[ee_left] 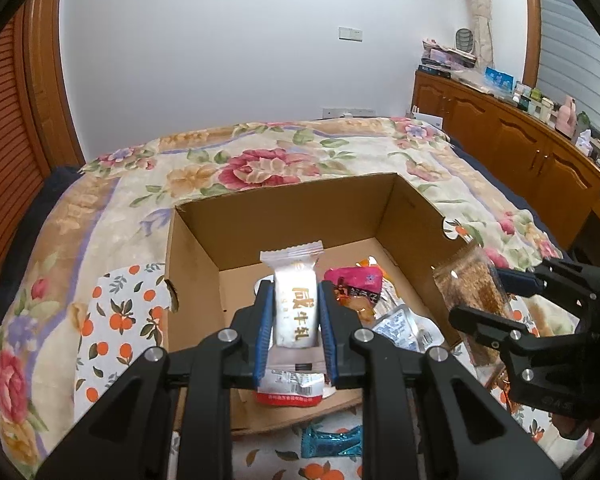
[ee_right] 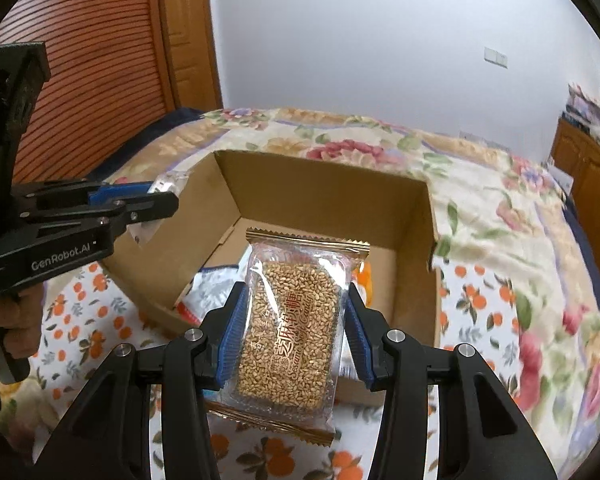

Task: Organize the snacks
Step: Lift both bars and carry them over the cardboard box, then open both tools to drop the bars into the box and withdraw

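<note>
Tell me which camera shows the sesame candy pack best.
The right wrist view: the sesame candy pack fills the centre, label readable, clamped in the right gripper. The left wrist view catches it only side-on at the right edge, partly hidden by that gripper.

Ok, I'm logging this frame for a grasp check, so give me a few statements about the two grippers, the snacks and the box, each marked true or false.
1. The left gripper is shut on a white nougat packet. True.
2. The right gripper is open with nothing between its fingers. False: it is shut on a sesame candy packet.
3. The cardboard box already has snacks in it. True: a pink packet and others lie on its floor.
4. The box stands on a bare wooden table. False: it sits on a floral bedspread.
5. A blue-wrapped snack lies outside the box, on the bed. True.
</note>
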`<move>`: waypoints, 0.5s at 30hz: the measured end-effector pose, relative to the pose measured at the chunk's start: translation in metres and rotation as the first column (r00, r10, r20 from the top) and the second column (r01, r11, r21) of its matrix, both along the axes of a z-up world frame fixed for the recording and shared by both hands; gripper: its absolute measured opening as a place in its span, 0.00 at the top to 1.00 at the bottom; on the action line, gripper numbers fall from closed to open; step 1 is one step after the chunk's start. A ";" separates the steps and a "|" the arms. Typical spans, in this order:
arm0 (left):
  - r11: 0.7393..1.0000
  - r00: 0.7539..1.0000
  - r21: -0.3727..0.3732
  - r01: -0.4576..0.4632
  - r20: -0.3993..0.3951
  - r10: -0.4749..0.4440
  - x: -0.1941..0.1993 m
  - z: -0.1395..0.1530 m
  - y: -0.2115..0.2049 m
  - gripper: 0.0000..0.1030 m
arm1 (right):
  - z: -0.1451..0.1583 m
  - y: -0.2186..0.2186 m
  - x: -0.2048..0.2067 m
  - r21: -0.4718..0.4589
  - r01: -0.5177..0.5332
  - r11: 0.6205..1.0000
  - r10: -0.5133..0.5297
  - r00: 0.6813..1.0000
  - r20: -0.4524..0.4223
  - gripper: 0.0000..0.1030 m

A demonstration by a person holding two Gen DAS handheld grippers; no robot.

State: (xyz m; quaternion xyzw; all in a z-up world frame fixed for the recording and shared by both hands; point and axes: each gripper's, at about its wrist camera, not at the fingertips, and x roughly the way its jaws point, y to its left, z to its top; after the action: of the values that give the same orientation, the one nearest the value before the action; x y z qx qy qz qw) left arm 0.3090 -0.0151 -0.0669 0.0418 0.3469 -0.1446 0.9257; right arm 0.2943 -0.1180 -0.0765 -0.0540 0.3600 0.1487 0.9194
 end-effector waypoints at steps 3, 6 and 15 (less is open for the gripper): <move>1.000 1.000 -0.002 0.004 -0.015 -0.004 0.006 -0.005 0.002 0.81 | -0.002 0.006 0.009 -0.003 -0.009 1.000 0.009 1.000 0.004 0.55; 1.000 0.999 0.000 0.003 -0.038 -0.003 0.012 -0.014 0.002 0.81 | -0.010 0.011 0.021 0.012 -0.010 1.000 0.010 1.000 -0.016 0.55; 1.000 0.996 -0.005 0.005 -0.091 -0.005 0.033 -0.039 0.001 0.81 | -0.019 0.022 0.051 0.042 -0.010 0.999 0.011 0.999 -0.038 0.55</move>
State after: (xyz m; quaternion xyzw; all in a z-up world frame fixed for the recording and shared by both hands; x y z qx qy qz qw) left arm 0.3416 -0.0140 -0.1058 0.0340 0.3884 -0.1495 0.9086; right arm 0.3457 -0.0960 -0.0959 -0.0338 0.3742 0.1621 0.9125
